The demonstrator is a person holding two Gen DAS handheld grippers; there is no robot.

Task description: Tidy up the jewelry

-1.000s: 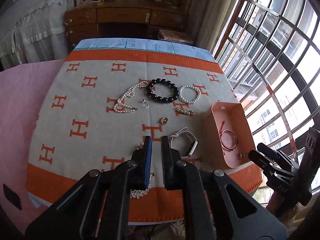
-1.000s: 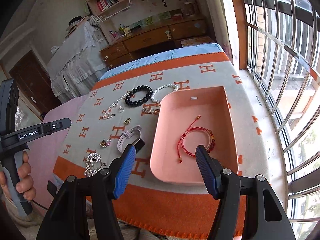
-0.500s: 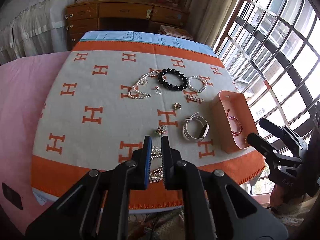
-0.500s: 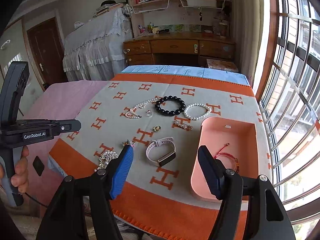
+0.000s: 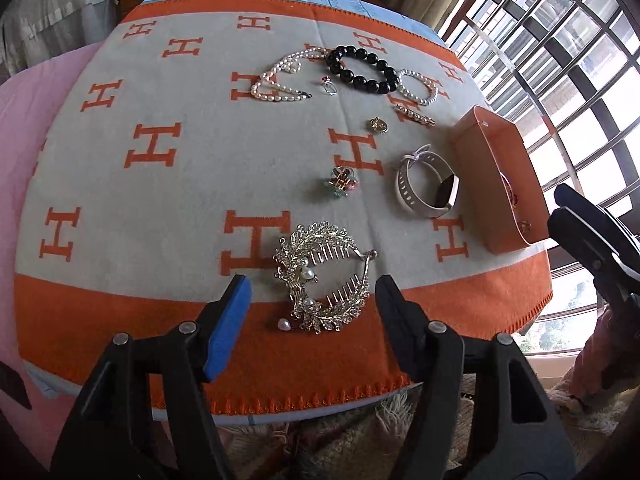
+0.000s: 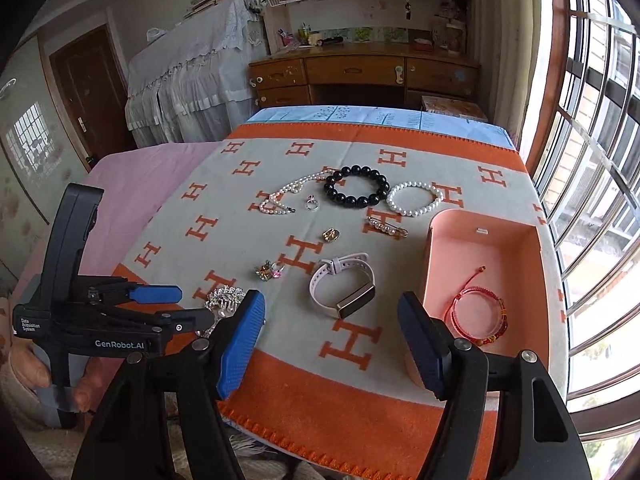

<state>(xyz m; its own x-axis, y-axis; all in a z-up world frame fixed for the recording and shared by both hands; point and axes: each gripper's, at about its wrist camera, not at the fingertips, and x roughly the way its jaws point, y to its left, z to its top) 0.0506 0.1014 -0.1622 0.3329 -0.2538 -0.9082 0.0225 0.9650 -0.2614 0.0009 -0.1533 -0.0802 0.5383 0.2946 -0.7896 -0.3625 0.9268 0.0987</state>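
Note:
My left gripper (image 5: 310, 292) is open, its jaws on either side of a silver rhinestone hair comb (image 5: 324, 276) near the blanket's front edge; the comb also shows in the right wrist view (image 6: 224, 300). My right gripper (image 6: 332, 320) is open and empty, above the front edge between a pink band watch (image 6: 342, 290) and a pink tray (image 6: 532, 248). The tray holds a red string bracelet (image 6: 478, 308). A black bead bracelet (image 6: 356, 190), a white pearl bracelet (image 6: 414, 198) and a pearl necklace (image 6: 284, 198) lie farther back.
Small pieces lie mid-blanket: a ring (image 6: 312, 203), a gold clip (image 6: 386, 227), a gold charm (image 6: 330, 235), a coloured brooch (image 6: 268, 271) and a loose pearl (image 5: 283, 324). A wooden desk (image 6: 360, 76) stands behind. Windows (image 6: 592, 160) run along the right.
My left gripper has opened and moved down close to the hair comb. My right gripper has stayed open and drawn slightly back and level.

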